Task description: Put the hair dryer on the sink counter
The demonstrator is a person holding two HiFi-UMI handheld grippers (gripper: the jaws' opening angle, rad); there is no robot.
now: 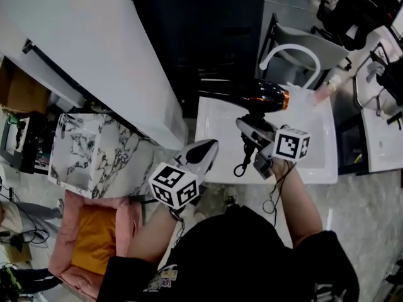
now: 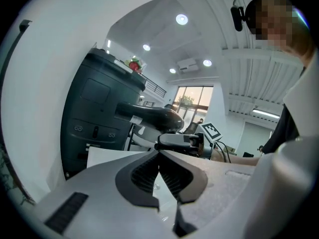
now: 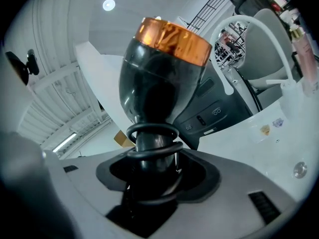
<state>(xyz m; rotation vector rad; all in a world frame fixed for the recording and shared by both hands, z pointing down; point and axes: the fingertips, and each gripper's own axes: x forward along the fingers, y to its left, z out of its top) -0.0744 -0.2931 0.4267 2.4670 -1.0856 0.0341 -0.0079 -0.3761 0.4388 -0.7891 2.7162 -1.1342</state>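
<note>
The black hair dryer [image 1: 252, 96] with a copper band at its rear hangs above the white sink counter [image 1: 214, 137]. My right gripper [image 1: 253, 133] is shut on its handle from below. In the right gripper view the handle [image 3: 149, 148] stands between the jaws with the black cord [image 3: 152, 133] looped round it, and the body [image 3: 159, 78] rises above. A loop of cord [image 1: 242, 162] hangs down over the basin. My left gripper [image 1: 204, 151] is at the counter's near left edge, shut and holding nothing. Its view shows the dryer [image 2: 149, 114] ahead.
A white arched faucet [image 1: 291, 50] stands at the back of the sink, with a pink bottle [image 1: 324, 91] at its right. A dark cabinet [image 1: 208, 36] rises behind the sink. To the left are a marble-topped stand [image 1: 94, 153] and a pink cushion [image 1: 94, 231].
</note>
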